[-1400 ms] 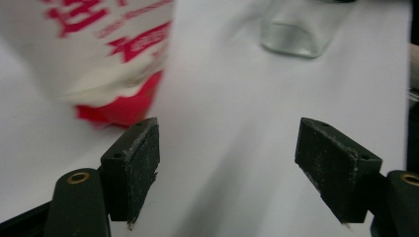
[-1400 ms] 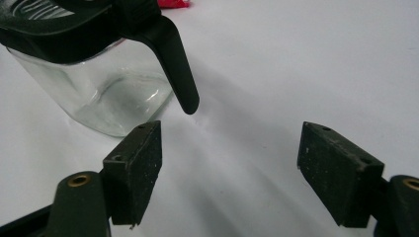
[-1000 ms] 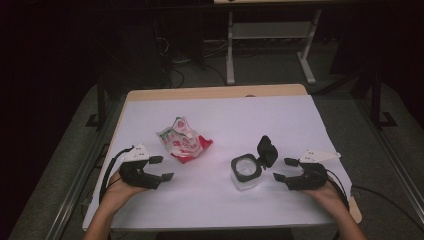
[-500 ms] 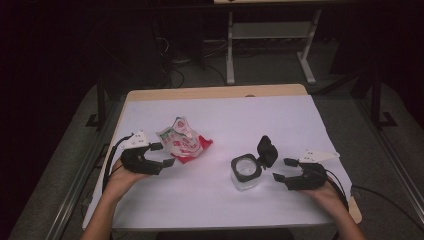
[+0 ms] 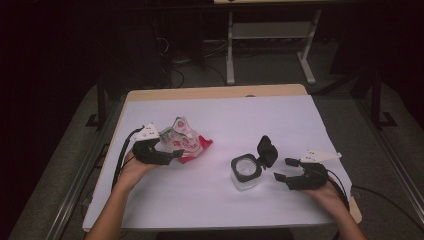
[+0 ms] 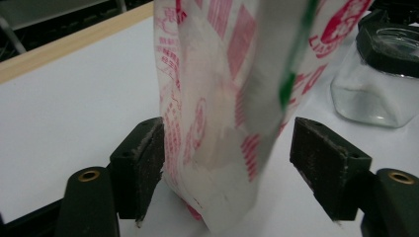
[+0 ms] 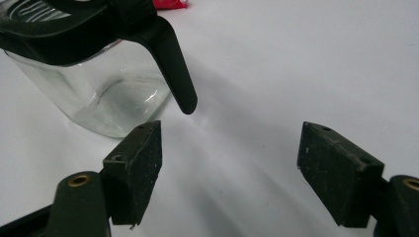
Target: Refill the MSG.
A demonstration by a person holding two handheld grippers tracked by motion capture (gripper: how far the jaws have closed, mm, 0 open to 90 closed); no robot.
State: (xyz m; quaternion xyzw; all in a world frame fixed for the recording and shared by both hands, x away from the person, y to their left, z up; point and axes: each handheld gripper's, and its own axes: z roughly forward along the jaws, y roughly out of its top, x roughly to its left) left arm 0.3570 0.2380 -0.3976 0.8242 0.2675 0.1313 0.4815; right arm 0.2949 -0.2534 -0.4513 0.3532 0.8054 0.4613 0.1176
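A crumpled red, white and green printed bag [image 5: 187, 141] lies left of centre on the white table [image 5: 235, 117]. My left gripper [image 5: 175, 154] has its jaws around the bag's near end. In the left gripper view the bag [image 6: 232, 89] hangs between the pads; the jaws have just been closing, and the right pad still stands apart from it. A clear glass jar [image 5: 246, 173] with a black rim and a flipped-up black lid [image 5: 267, 150] sits right of centre. My right gripper [image 5: 283, 169] rests open just right of the jar [image 7: 94, 94], nothing between its jaws.
A wooden table edge [image 5: 215, 92] runs along the far side. Beyond it stand a white desk frame [image 5: 272, 37] and cables on a dark floor. The jar [image 6: 380, 74] sits close behind the bag in the left gripper view.
My left gripper has moved forward and to the right up to the bag, which now sits between its jaws. The right gripper and the jar have not moved.
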